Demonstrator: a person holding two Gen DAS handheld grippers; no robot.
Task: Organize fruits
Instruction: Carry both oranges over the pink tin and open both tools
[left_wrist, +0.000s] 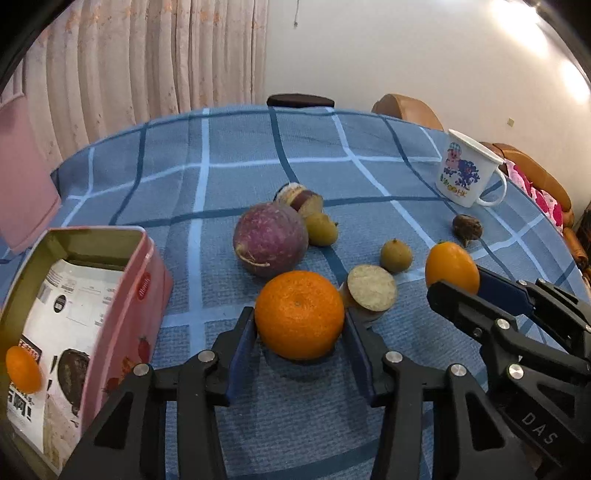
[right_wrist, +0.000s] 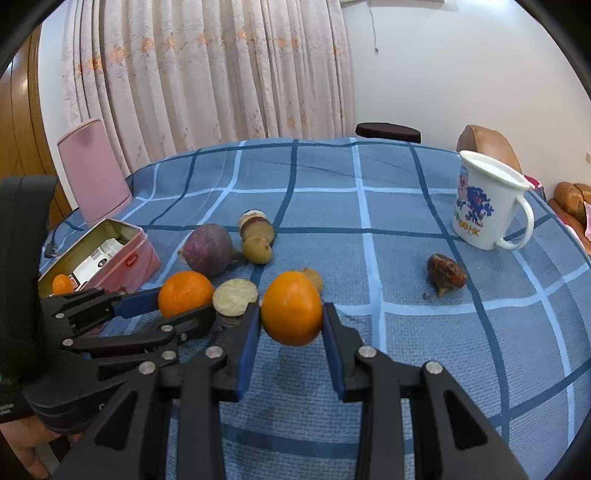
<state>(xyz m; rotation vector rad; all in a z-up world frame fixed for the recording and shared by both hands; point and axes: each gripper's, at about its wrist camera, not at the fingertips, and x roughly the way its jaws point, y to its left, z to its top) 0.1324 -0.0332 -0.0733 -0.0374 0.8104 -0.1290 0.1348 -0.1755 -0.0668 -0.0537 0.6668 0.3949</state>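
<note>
The left claw (left_wrist: 301, 328) is clamped on the orange (left_wrist: 299, 314) on the worktop (left_wrist: 295, 155); the right claw (right_wrist: 291, 317) clamps the kumquat (right_wrist: 291, 308).

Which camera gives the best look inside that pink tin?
The left wrist view. There the pink tin sits close, open, showing a small orange and printed packets inside. The right wrist view shows the tin small and farther off, its inside mostly hidden.

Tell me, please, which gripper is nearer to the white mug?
The right gripper. It holds a small orange fruit on the mug's side of the table; the left gripper, around the large orange, sits farther from it.
</note>
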